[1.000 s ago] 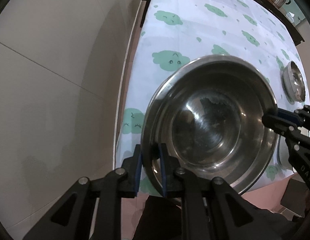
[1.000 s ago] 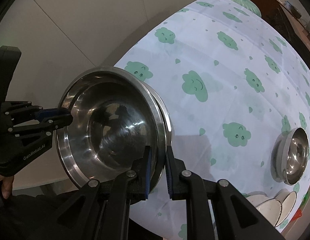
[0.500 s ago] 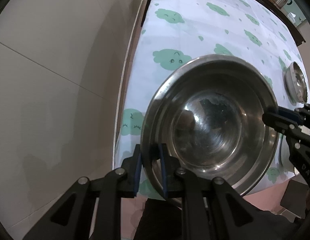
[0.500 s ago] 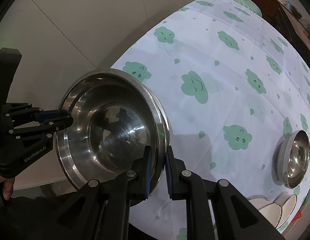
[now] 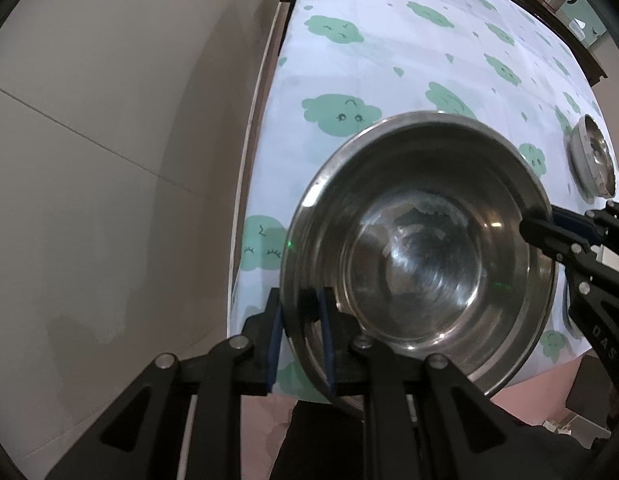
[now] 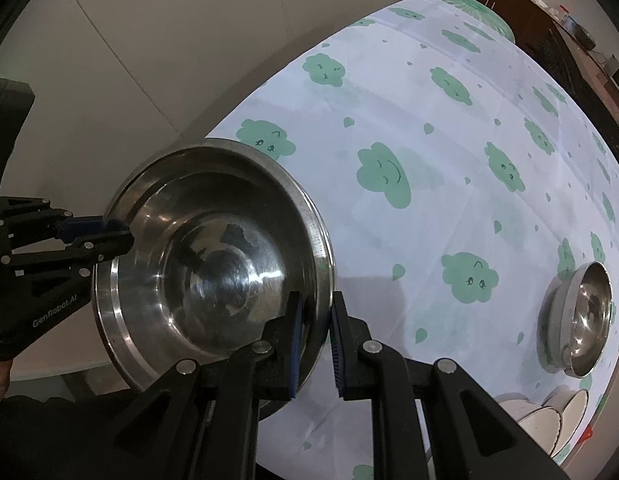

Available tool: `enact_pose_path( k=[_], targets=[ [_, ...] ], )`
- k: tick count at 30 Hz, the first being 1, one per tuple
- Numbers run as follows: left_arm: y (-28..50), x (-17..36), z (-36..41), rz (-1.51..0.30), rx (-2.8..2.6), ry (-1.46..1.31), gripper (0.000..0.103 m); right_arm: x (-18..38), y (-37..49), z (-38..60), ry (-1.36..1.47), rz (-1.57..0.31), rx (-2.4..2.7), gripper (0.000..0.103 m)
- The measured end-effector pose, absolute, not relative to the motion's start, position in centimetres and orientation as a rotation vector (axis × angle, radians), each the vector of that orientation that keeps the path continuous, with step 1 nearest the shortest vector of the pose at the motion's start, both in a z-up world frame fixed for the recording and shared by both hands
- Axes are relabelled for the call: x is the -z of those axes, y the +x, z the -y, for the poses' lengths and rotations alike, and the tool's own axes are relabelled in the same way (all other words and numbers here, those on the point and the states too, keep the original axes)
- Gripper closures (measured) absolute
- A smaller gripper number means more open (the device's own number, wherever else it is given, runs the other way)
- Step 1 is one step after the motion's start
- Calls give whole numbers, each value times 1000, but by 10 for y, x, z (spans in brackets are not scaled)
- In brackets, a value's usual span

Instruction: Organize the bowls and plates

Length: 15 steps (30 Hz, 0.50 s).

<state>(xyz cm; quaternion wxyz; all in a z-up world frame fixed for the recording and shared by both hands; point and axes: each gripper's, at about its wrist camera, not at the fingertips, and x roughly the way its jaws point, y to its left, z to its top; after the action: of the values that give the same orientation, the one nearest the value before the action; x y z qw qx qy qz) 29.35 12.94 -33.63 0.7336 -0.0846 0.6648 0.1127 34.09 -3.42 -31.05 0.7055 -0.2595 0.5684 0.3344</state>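
Left wrist view shows the left tongs [image 5: 299, 334] clamped narrow on the near rim of a steel bowl [image 5: 419, 256], one pad inside the wall and one outside. The right tongs [image 5: 549, 228] pinch the opposite rim, so the bowl hangs between the two grips, tipped with its mouth toward this camera, above the near edge of the desk [image 5: 389, 80]. A grip on each side likely keeps the wide, slippery bowl from swinging or sliding out of one thin pinch.

In the right wrist view the right tongs [image 6: 314, 336] straddle the bowl [image 6: 213, 264] rim the same way, with the left tongs [image 6: 105, 234] biting the far side. The bowl is polished metal with a broad flat lip, a deep rounded well, and smeared reflections at its bottom; whether it is one bowl or a nested pair I cannot tell.

Beyond the bowl, well apart on the cloud-print cloth, sits a smaller steel bowl [image 6: 581, 316], probably the stacking spot, with pale dishes [image 6: 541, 420] nearer the desk edge beside it.
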Motion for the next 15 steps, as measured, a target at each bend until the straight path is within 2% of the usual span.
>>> enact_pose_path(
  k=[15],
  targets=[
    [288, 333, -128, -1438, -219, -168, 88, 310, 335, 34, -585, -1228, -714, 88]
  ],
)
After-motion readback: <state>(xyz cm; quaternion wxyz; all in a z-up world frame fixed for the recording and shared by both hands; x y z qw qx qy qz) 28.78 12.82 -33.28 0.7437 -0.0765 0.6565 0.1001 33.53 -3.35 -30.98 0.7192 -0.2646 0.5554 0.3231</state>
